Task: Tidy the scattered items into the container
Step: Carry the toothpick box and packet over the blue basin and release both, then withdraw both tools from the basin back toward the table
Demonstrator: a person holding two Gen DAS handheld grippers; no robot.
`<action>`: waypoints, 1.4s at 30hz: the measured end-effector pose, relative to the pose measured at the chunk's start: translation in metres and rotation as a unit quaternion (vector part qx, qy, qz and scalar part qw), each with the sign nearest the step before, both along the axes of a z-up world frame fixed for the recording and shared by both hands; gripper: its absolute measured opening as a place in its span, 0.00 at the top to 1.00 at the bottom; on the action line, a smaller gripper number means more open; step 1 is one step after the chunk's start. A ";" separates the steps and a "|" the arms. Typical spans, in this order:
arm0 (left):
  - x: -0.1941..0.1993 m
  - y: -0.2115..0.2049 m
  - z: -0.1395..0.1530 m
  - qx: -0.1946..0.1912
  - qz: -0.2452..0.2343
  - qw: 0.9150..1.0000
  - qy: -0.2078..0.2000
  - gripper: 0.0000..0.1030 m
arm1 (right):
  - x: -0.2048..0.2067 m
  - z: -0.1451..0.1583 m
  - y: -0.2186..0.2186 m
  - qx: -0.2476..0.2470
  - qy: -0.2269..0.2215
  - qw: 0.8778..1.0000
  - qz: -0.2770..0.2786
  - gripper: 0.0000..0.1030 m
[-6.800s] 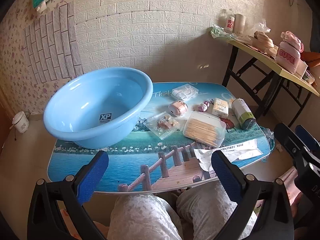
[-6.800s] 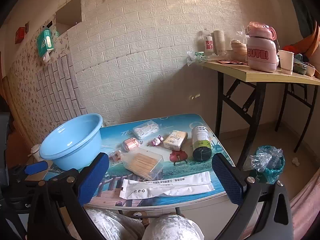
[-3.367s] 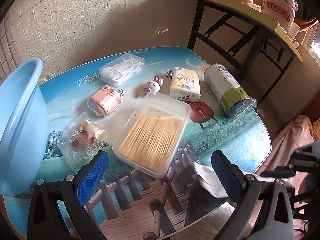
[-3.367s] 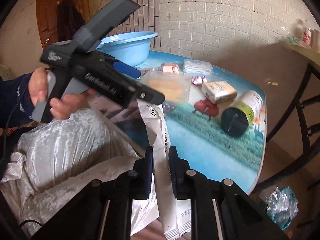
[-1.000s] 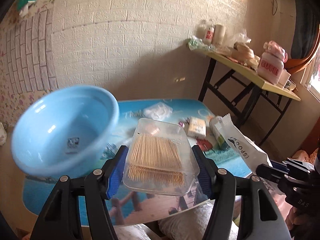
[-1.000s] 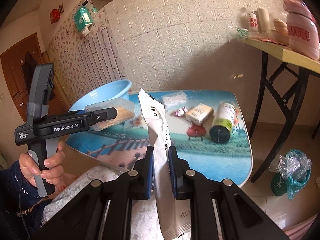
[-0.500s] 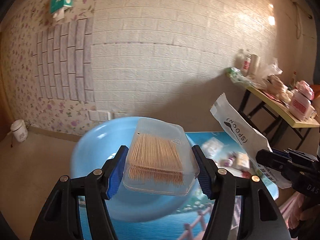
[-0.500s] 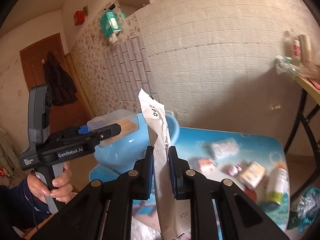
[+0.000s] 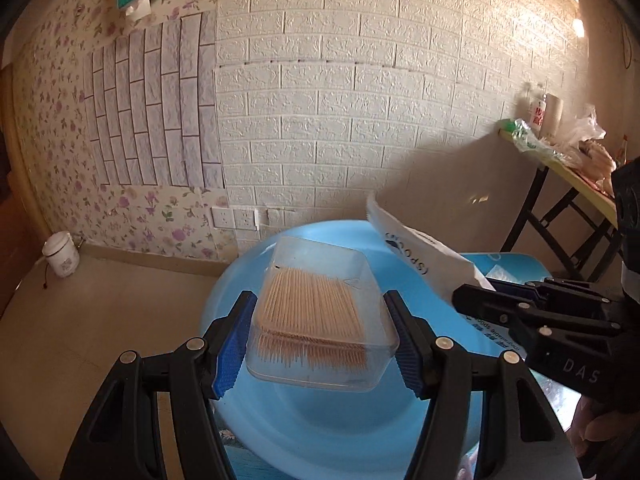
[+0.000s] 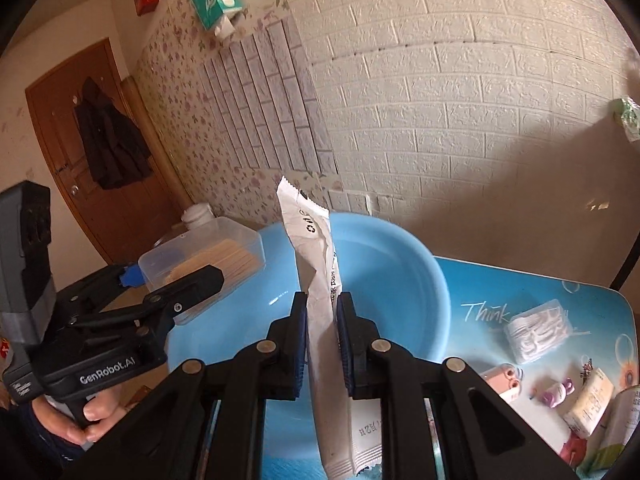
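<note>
Toothpicks fill the clear plastic box [image 9: 320,320] that the left gripper [image 9: 318,344] clamps between its blue-padded fingers [image 9: 232,348], one pad on each long side; the box hangs level in the air above the hollow of the blue basin [image 9: 340,420], clear of its floor. From the right wrist view the same box [image 10: 208,256] shows at the left, over the basin's near-left rim, with the person's left hand [image 10: 88,416] wrapped around the gripper handle below it. The right gripper [image 10: 322,344] has its fingers [image 10: 299,344] drawn narrow on a long white sachet [image 10: 320,292], pinching it near the middle; the sachet stands nearly upright, its serrated top edge rising in front of the basin [image 10: 400,280] and its lower end hanging below the fingers. In the left wrist view that sachet [image 9: 416,260] slants in from the right, its top reaching over the basin's far rim, with the right gripper [image 9: 476,296] just beside the box. Beyond the basin to the right, on the picture-printed tabletop [image 10: 480,292], lie a clear pack of floss picks [image 10: 540,332], a small pink case [image 10: 500,380], a tiny pink-and-purple item [image 10: 558,392], and a cream carton [image 10: 592,404]; a can's edge shows at the frame border. Behind stands a white brick-pattern wall [image 9: 360,100]; a folding table [image 9: 568,172] with bags sits far right.
</note>
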State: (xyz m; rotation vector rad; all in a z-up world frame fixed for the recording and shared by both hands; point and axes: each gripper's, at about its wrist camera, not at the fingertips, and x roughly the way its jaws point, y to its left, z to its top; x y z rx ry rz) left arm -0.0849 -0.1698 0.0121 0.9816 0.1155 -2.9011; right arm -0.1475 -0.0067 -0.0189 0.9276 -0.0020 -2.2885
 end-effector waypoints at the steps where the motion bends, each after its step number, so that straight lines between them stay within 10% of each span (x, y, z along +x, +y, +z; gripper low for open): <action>1: -0.002 -0.002 -0.005 0.001 -0.001 1.000 -0.005 0.40 | 0.000 -0.003 -0.004 0.007 0.001 1.000 0.003 0.85; 29: 0.008 -0.025 -0.021 0.017 0.029 0.999 -0.024 0.27 | 0.006 -0.025 -0.038 0.065 0.006 0.998 0.012 0.84; 35: 0.010 -0.028 -0.020 0.031 0.036 0.999 -0.025 0.26 | 0.014 -0.015 -0.038 0.094 0.047 0.994 -0.019 0.29; 42: 0.015 -0.021 -0.016 0.029 0.044 0.998 -0.022 0.21 | 0.033 0.000 -0.028 0.095 0.081 0.992 -0.036 0.25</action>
